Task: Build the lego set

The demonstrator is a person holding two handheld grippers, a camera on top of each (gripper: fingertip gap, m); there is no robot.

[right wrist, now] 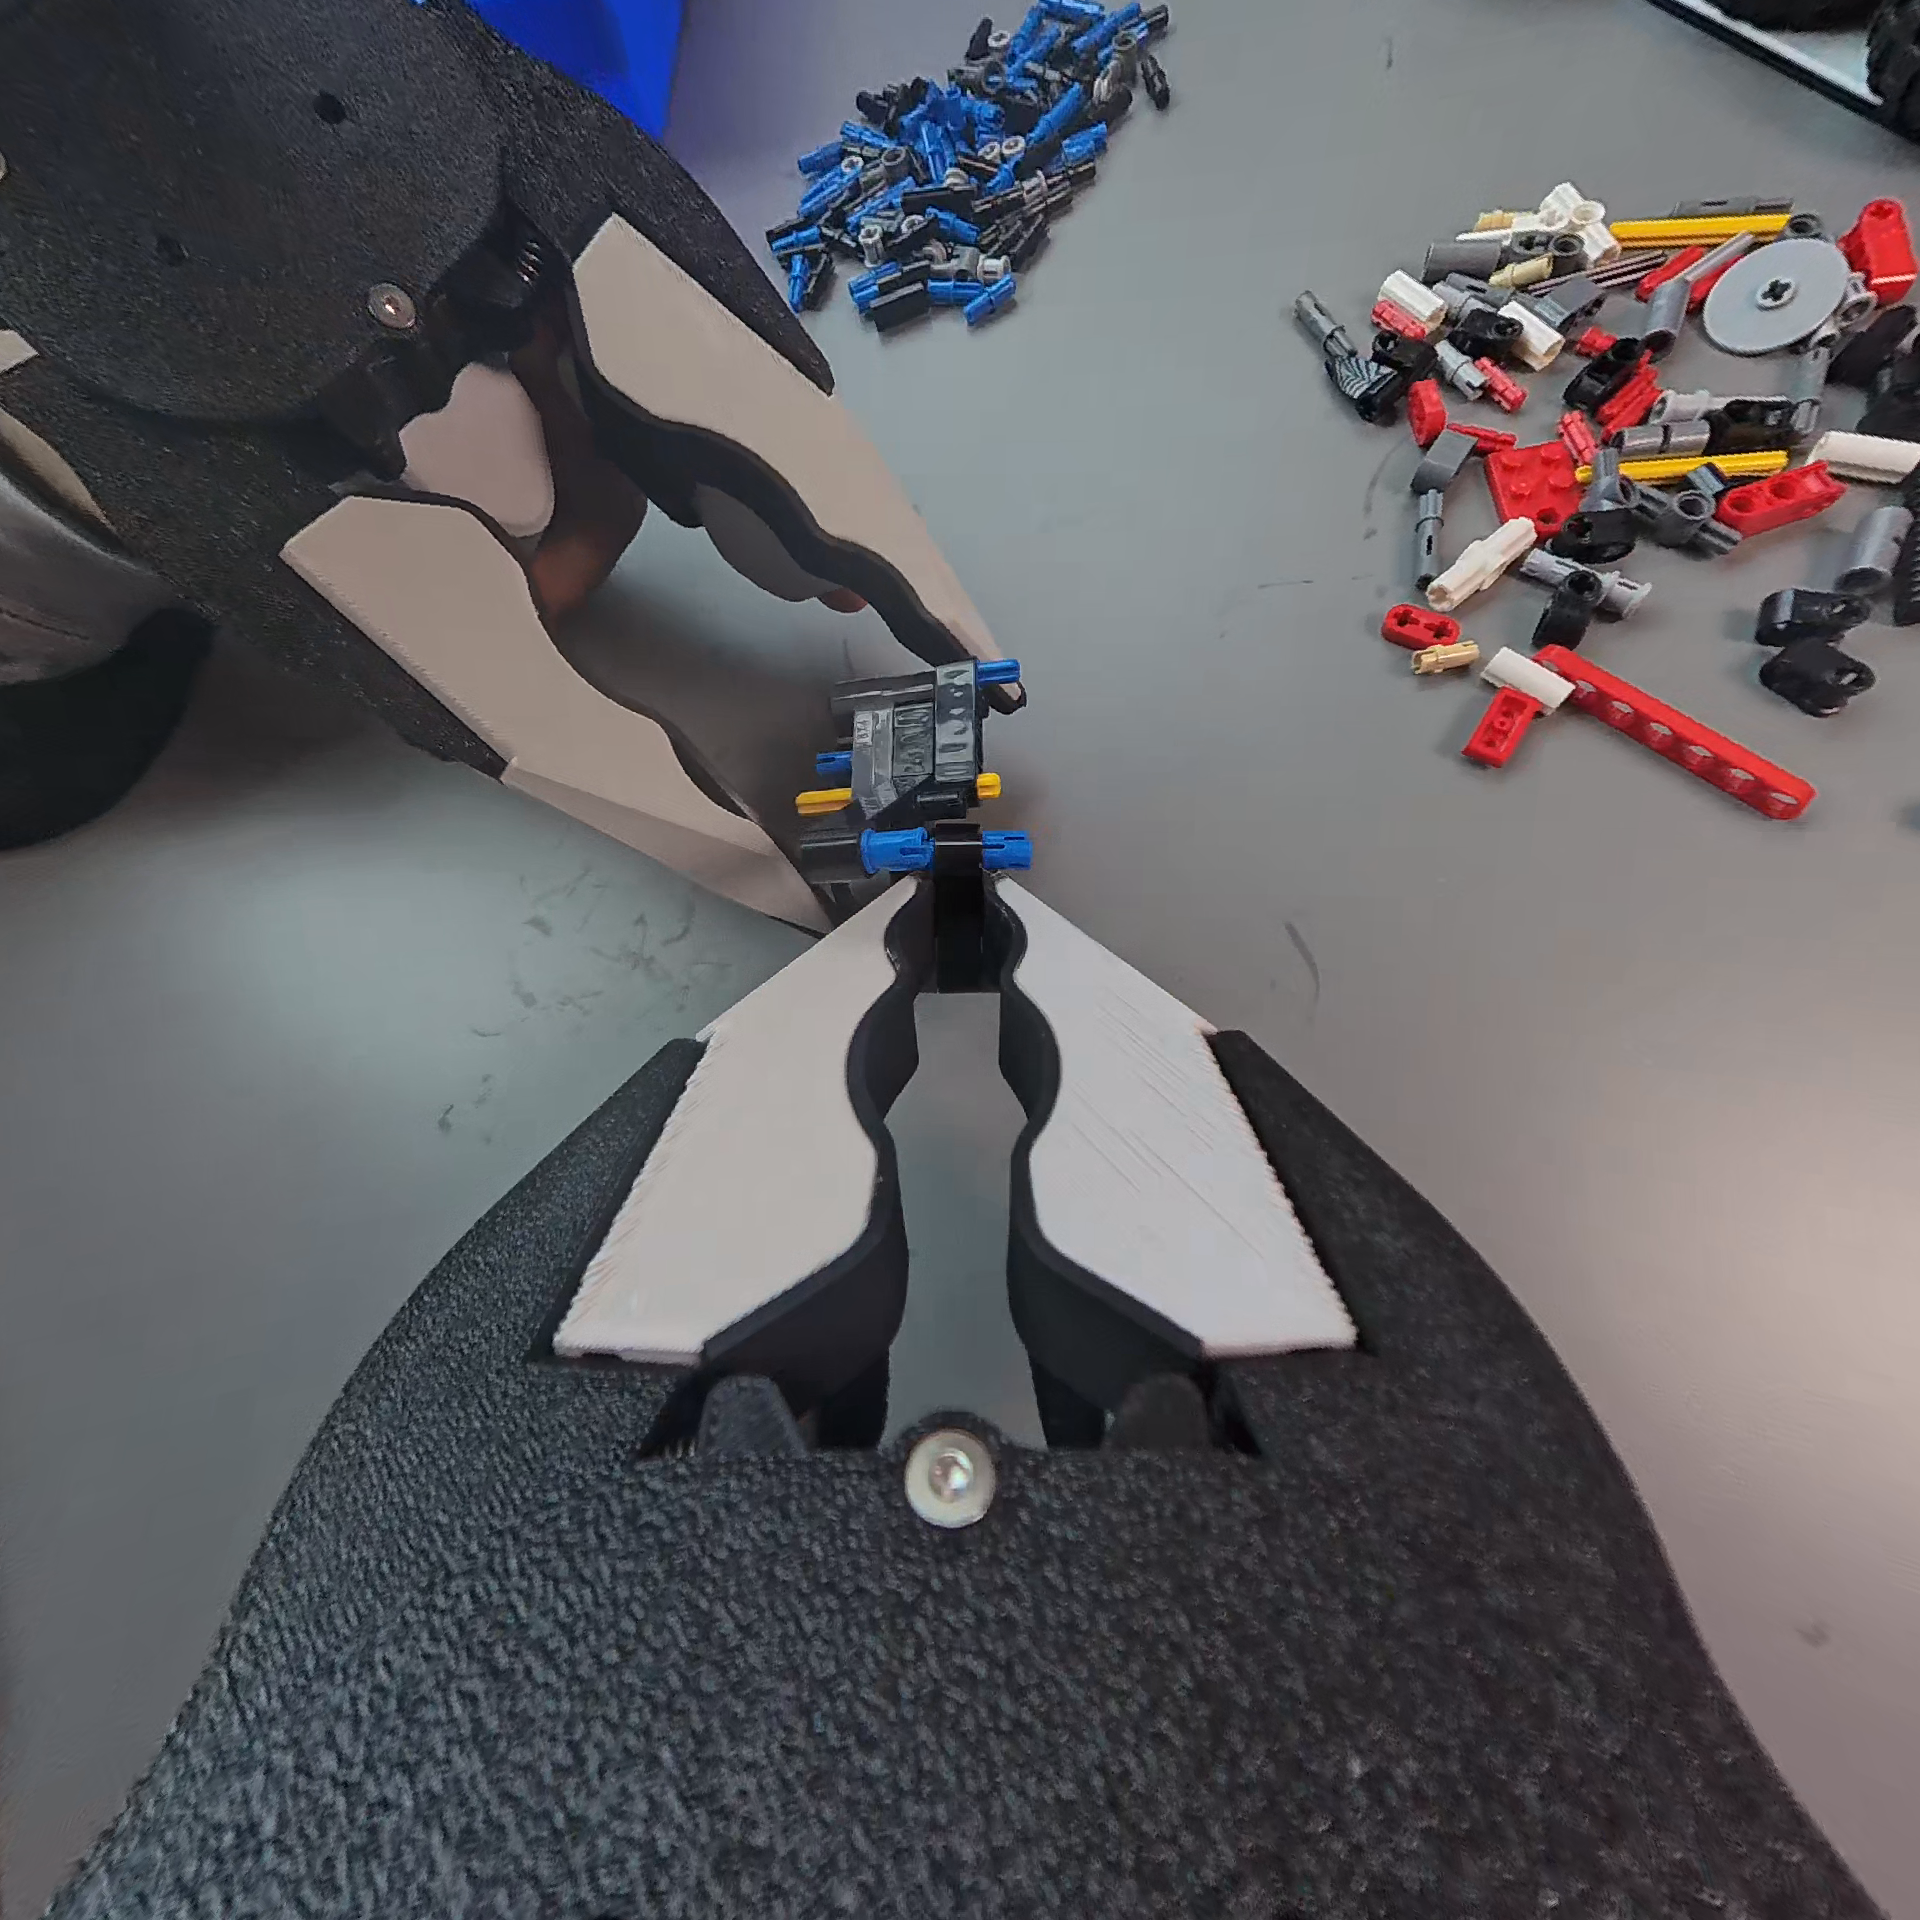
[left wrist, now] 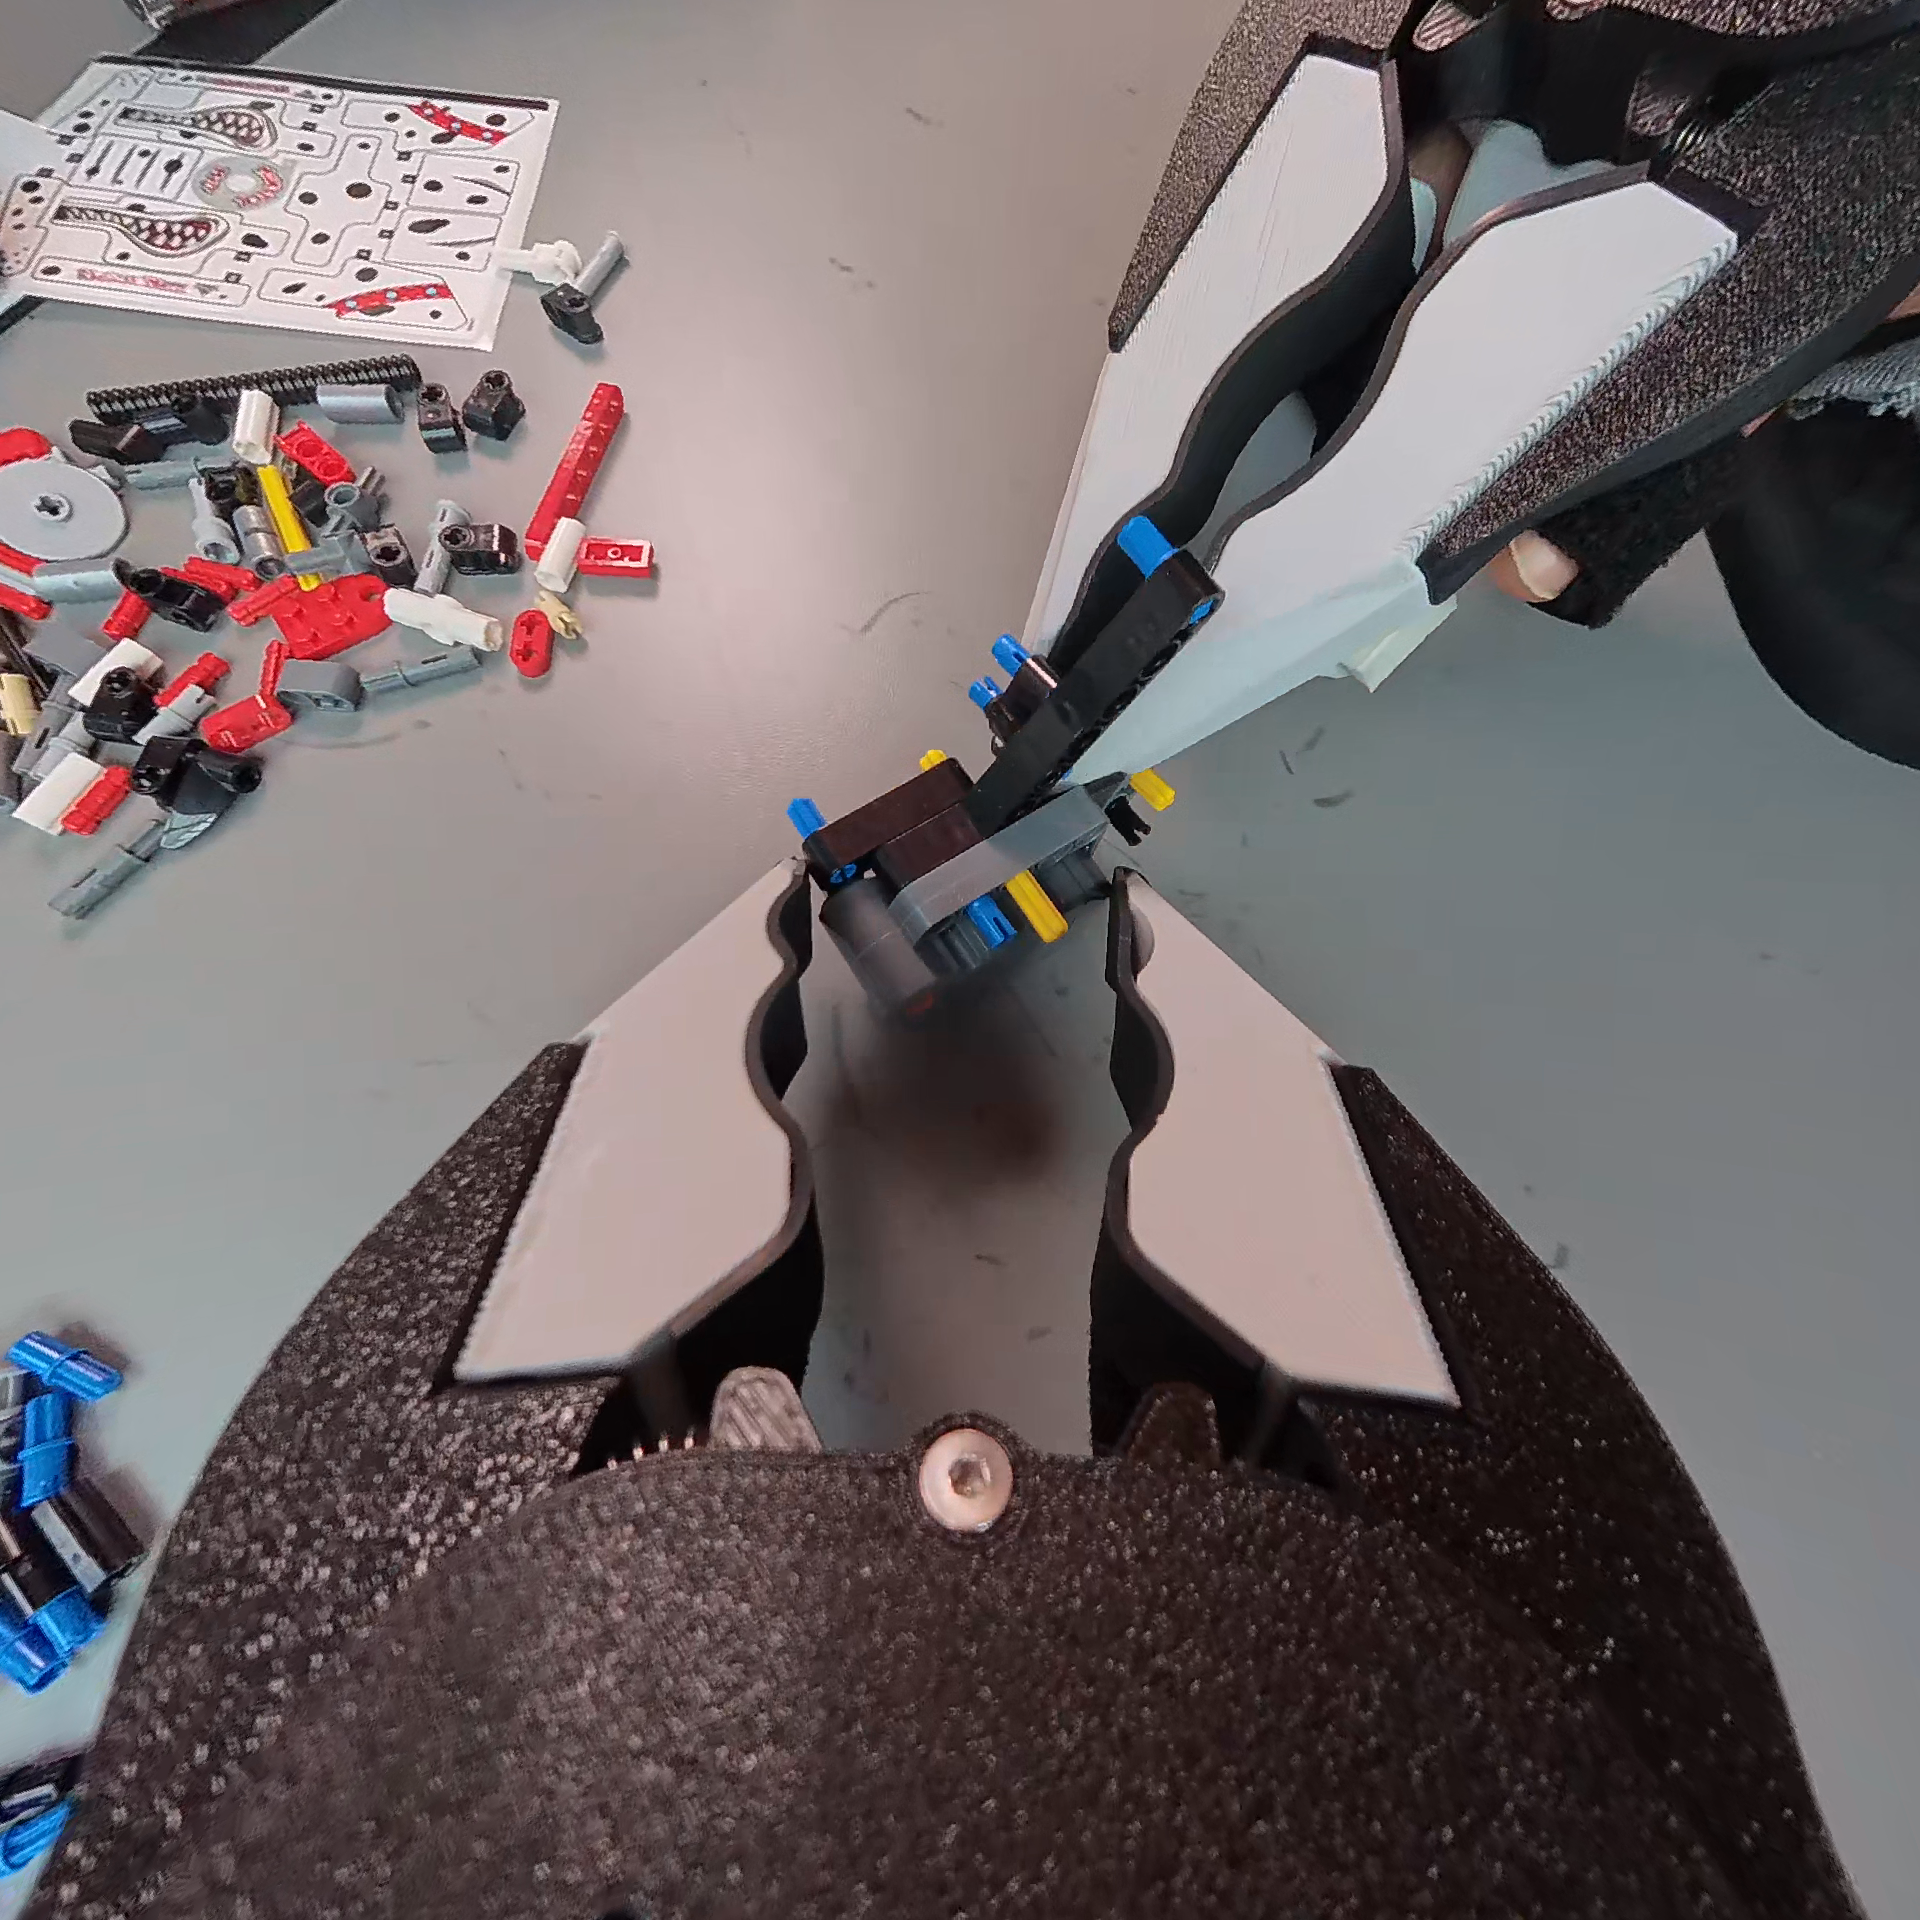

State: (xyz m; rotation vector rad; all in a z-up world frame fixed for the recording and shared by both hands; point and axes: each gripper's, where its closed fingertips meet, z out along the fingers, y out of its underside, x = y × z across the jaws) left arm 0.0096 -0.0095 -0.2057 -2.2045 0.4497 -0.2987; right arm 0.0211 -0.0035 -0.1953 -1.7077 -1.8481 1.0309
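The left gripper (left wrist: 961, 883) reaches up from the bottom of its own view, its two white-and-black fingers spread wide. Between the tips, at frame centre, sits the small lego assembly (left wrist: 966, 852) of black and grey beams with blue and yellow pins, low over the grey table (left wrist: 831, 416). The left fingertip touches a black corner of it; whether the right tip touches cannot be told, so the grasp is unclear.

The right gripper (right wrist: 956, 914) comes in from the upper right of the left wrist view, angled down towards the centre. Its fingers are nearly closed, pinching a long black beam (left wrist: 1101, 696) that joins the assembly. A thumb (left wrist: 1538, 566) in a dark fingerless glove shows at the handle's edge, right of centre.

In the right wrist view the same gripper rises from the bottom, its tips clamped on the black beam (right wrist: 956, 935), with the assembly (right wrist: 914, 769) just beyond at mid-frame. The left gripper (right wrist: 894, 758) slants in from the upper left, its fingers wide on either side of the assembly.

Loose parts (left wrist: 291, 582) lie at the left of the left wrist view, a sticker sheet (left wrist: 281, 197) at upper left, and blue and black pins (right wrist: 966, 166) at the top of the right wrist view.
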